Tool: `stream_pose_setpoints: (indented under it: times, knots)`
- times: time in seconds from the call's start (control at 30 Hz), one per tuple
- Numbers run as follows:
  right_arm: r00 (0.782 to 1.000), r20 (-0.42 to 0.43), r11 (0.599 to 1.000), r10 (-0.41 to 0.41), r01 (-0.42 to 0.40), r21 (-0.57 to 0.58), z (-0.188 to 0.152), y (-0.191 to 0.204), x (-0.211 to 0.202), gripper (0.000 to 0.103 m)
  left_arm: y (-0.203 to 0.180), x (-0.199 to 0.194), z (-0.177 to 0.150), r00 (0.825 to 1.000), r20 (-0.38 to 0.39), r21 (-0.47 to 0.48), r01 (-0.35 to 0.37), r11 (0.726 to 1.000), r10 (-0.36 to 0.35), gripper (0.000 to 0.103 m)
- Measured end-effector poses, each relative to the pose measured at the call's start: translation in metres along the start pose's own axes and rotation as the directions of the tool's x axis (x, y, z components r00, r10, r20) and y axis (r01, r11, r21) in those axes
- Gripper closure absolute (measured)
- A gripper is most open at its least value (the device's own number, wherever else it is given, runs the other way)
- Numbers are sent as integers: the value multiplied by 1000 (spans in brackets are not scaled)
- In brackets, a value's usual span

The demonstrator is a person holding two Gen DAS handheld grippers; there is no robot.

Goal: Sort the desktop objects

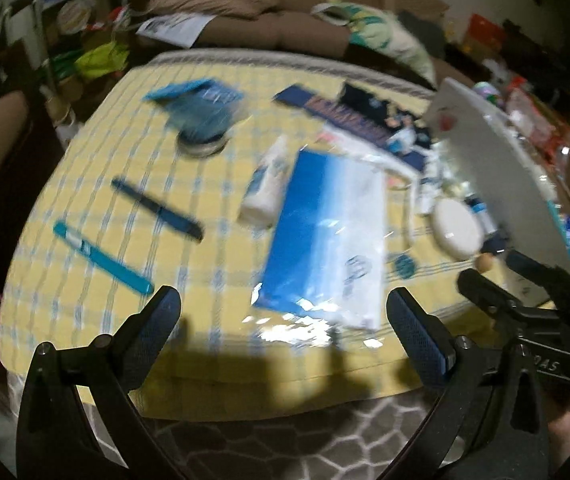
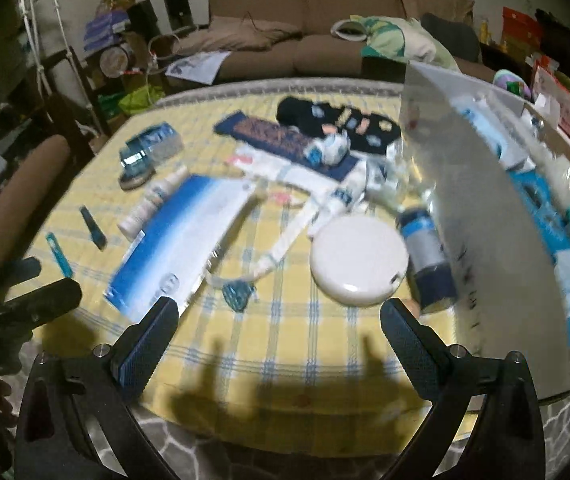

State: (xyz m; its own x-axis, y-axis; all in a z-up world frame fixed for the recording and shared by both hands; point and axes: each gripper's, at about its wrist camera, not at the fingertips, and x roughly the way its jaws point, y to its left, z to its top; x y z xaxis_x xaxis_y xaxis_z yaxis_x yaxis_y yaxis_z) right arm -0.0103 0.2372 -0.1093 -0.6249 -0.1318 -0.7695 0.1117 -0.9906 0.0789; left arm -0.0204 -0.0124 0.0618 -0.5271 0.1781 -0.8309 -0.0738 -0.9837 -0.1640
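While both tools hover empty over the near edge of the worktop [image 2: 285, 344], the left hand-held gripper [image 1: 285, 312] and the right hand-held gripper [image 2: 279, 322] stand with jaws spread wide. No item looks chosen yet, by my reading. A sensible first pick is something isolated: straddle it across its narrow side and close only once centred. In the left wrist view, lower left, lie two pens, one teal pen [image 1: 101, 258] and one dark pen [image 1: 157, 209]. At centre sit one blue-and-white packet [image 1: 325, 240] and one white bottle [image 1: 267, 184]. One round white case [image 2: 359, 260] lies right of centre; one clear bin [image 2: 485, 216] stands at the right edge.
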Motion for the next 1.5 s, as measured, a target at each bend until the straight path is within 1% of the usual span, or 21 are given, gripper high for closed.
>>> stream_pose_setpoints:
  times: [0.13,0.3,0.4,0.57,0.67,0.73,0.83,1.5]
  knots:
    - [999,-15,999,-33,33,-6,-17,-1,19,0,7,24,-20,999,-36,-7,-36,999,35,0]
    - [998,-38,999,-53,53,-13,-34,-2,36,0,0,41,-34,997,-46,24,-60,998,61,0]
    - [997,-36,998,-65,65,-7,-40,-4,41,0,-4,45,-37,995,-21,38,-92,995,93,0]
    - [995,-37,996,-89,88,-20,-41,-1,43,0,-8,49,-38,990,13,34,-140,990,139,0]
    - [995,-39,996,-87,86,-19,-41,-1,44,0,-8,49,-40,989,40,32,-144,989,143,0]
    - [995,-39,996,-89,88,-21,-41,-1,44,0,-8,49,-40,988,40,33,-148,988,147,0]
    - [995,-39,996,-89,88,-21,-41,-1,44,0,-7,49,-40,990,40,29,-135,990,134,0]
    - [995,-39,996,-88,88,-21,-41,-1,44,0,-4,48,-40,990,33,36,-142,989,140,0]
